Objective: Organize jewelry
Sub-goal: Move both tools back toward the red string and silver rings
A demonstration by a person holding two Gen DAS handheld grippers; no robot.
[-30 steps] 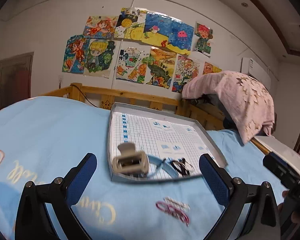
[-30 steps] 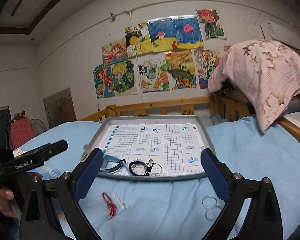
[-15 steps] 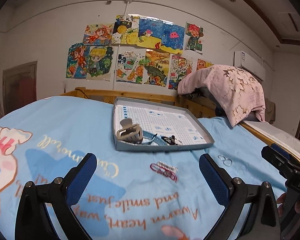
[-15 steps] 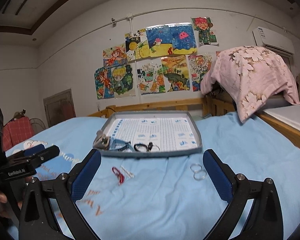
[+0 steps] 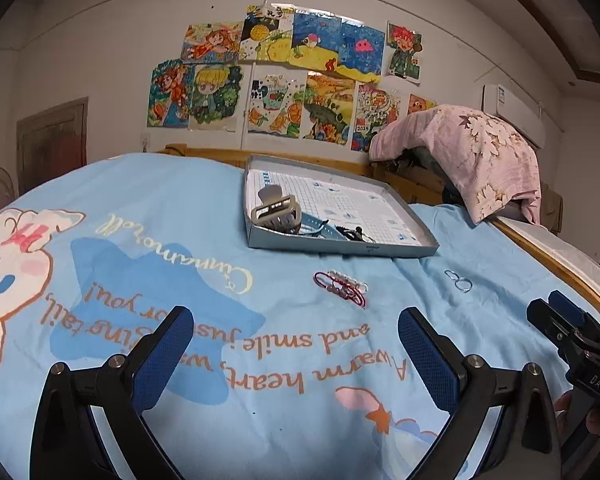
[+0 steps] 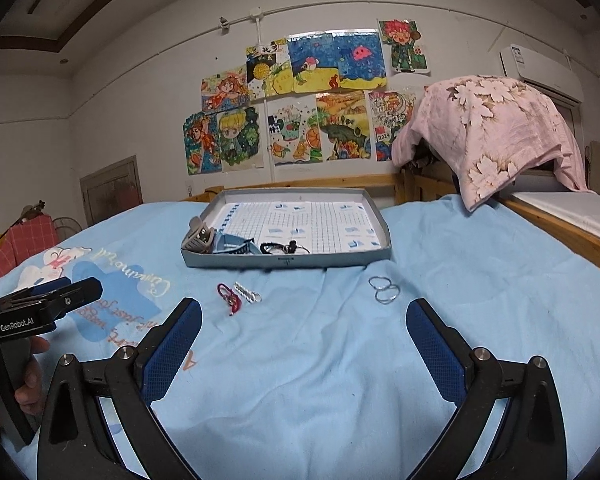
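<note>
A grey tray (image 5: 384, 184) (image 6: 284, 260) with a grid-paper lining sits on the blue bedsheet. In it lie a grey hair claw (image 5: 276, 210) (image 6: 198, 238), a blue band (image 5: 314, 224) (image 6: 230, 246) and dark rings (image 5: 354, 234) (image 6: 284, 247). On the sheet in front of the tray lie a red clip with a white beaded piece (image 5: 342, 286) (image 6: 236, 296) and two silver rings (image 5: 458, 280) (image 6: 384, 289). My left gripper (image 5: 296, 344) and right gripper (image 6: 304, 334) are both open and empty, held well back from the tray.
A wooden bed rail (image 6: 300, 184) runs behind the tray. A pink floral cloth (image 6: 496, 128) drapes over something at the right. Drawings (image 5: 284, 76) hang on the wall. The other gripper shows at the edge of each view (image 5: 576, 340) (image 6: 32, 308).
Both grippers have pulled back from the tray toward the near end of the bed. The tray and the loose pieces on the sheet look smaller and farther away now.
</note>
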